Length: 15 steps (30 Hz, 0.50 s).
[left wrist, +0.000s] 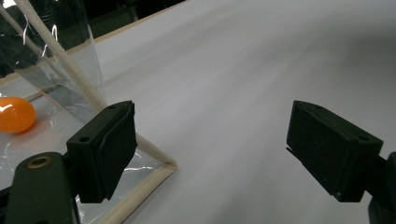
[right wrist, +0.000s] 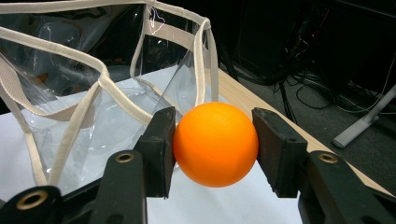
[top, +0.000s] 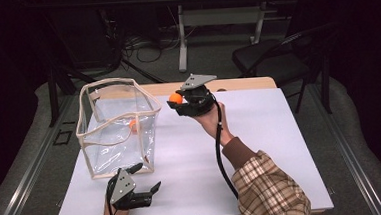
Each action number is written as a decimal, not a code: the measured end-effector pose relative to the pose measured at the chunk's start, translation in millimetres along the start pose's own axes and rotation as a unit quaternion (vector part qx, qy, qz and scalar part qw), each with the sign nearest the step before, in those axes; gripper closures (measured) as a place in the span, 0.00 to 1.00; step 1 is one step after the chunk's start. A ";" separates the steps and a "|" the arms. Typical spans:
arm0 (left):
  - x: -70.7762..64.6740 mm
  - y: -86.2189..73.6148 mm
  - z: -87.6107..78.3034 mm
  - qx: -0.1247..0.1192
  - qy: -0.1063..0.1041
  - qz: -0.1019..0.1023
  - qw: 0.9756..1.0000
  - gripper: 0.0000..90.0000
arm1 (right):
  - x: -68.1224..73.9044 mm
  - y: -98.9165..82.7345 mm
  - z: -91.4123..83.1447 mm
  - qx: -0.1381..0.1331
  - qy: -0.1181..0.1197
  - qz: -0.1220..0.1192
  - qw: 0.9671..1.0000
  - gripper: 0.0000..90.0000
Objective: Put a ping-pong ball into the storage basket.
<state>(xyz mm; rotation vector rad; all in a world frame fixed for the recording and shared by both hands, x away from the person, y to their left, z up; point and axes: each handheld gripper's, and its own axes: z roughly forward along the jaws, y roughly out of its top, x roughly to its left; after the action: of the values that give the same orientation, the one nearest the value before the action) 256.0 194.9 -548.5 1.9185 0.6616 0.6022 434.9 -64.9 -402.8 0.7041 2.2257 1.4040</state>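
Right gripper (top: 174, 102) pinches a round orange ball (top: 176, 98) at the frame's upper middle.
Beside it, at left, stands a clear plastic bag with cream edging (top: 108, 84) holding another orange ball (top: 133, 124); the left gripper (top: 145, 178), jaws spread, rests bottom left.

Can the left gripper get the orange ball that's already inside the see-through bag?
Probably not straight away. The left gripper sits low outside the clear bag, jaws open, and the bag's wall stands between it and the orange ball inside. It would likely have to lift and come in through the open top.
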 end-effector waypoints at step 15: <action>-0.1 0.0 0.2 0.000 -0.001 0.000 1.000 0.18 | 1.8 8.3 5.1 0.000 0.003 -0.005 1.000 0.57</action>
<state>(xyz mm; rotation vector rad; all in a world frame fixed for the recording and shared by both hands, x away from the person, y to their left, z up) 256.1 194.7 -548.6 1.9193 0.6605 0.6006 438.1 -57.3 -397.4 0.6900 2.2304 1.4033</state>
